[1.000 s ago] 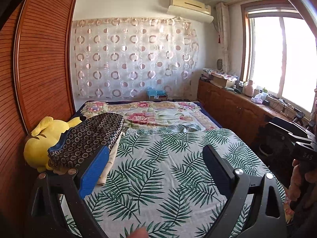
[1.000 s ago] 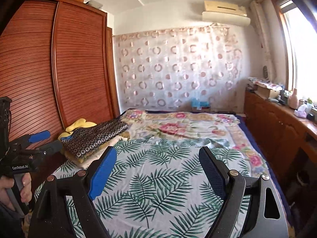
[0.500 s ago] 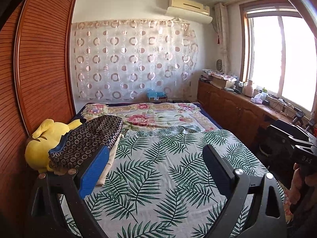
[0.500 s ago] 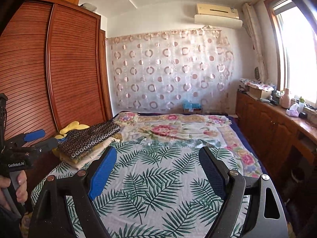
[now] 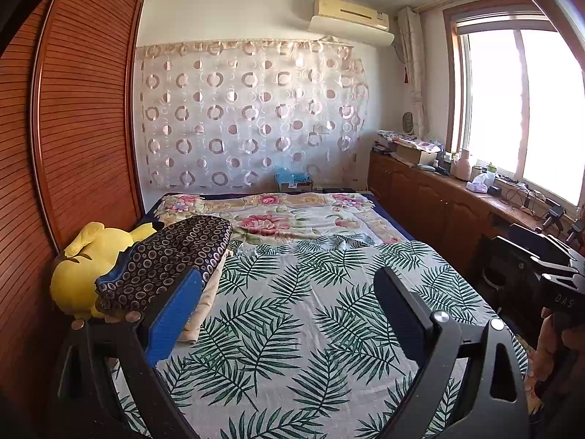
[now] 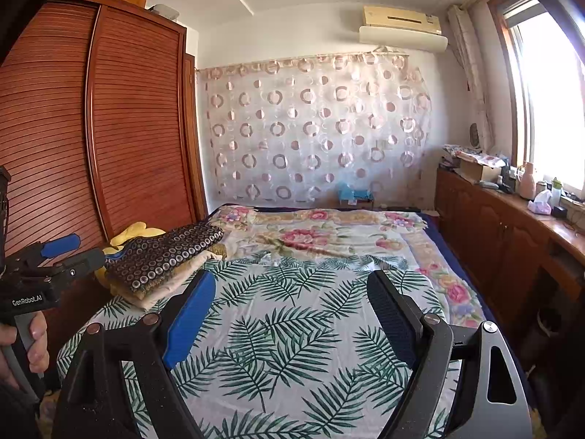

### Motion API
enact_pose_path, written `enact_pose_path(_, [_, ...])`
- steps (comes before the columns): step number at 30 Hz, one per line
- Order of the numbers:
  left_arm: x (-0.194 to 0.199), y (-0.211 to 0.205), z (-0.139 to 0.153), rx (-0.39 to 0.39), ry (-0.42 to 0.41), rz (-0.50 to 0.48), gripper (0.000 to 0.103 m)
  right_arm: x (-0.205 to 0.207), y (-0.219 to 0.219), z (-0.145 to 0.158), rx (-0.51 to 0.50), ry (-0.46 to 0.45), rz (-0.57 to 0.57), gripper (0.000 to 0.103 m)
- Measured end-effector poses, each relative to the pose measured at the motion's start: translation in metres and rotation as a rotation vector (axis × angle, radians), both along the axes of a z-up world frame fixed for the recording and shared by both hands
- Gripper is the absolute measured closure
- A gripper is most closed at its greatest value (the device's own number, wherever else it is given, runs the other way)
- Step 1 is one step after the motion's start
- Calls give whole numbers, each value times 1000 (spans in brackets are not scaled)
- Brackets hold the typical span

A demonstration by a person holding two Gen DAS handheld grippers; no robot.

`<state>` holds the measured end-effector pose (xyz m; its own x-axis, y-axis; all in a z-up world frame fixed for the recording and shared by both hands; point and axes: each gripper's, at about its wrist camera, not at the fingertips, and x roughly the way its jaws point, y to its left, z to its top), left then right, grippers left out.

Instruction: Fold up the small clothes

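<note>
The folded clothes point(image 5: 172, 256) lie in a stack at the wardrobe-side edge of the bed point(image 5: 292, 329). The top item is a dark cloth with a ring print; cream-coloured pieces lie under it. In the right wrist view, the same stack point(image 6: 164, 256) sits on the bed beside the wardrobe point(image 6: 109, 128).

A yellow plush toy point(image 5: 84, 267) lies against the stack, between it and the wardrobe. A palm-leaf sheet point(image 5: 310, 311) covers the near part of the bed. A floral blanket point(image 5: 285, 216) covers the far part, beyond the stack.

The left tongs point(image 5: 289, 292) hang above the palm-leaf sheet, released, jaws spread wide, with nothing between them. The blue pad point(image 5: 175, 318) of one finger overlaps the near end of the stack in this view; contact cannot be determined. The right tongs point(image 6: 292, 296) hang above the same sheet, released, jaws spread wide and empty, apart from the stack.

In the right wrist view, the left hand point(image 6: 33, 344) grips the handle of its tool on the wardrobe side of the bed. In the left wrist view, the right hand point(image 5: 555, 344) grips its handle on the opposite side of the bed.

A curtain point(image 5: 248, 117) with a circle pattern hangs on the wall beyond the bed. An air conditioner point(image 5: 351, 18) is mounted above it. A wooden bench point(image 5: 457, 197) with small items stands along the window point(image 5: 519, 109) side of the bed.
</note>
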<state>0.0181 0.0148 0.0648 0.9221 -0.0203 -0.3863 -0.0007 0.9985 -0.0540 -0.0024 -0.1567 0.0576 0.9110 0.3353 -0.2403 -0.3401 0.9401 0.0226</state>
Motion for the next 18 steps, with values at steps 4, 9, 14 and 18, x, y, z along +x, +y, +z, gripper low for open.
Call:
enact_pose_path(4, [0, 0, 0, 0, -1, 0, 7, 0, -7, 1, 2, -1, 2, 17])
enact_pose_path(9, [-1, -1, 0, 3, -3, 5, 7, 0, -10, 1, 1, -1, 5, 17])
enact_pose_path(14, [-1, 0, 0, 5, -3, 5, 7, 0, -13, 1, 2, -2, 7, 17])
enact_pose_path(18, [0, 0, -1, 5, -3, 5, 7, 1, -15, 2, 2, -2, 7, 17])
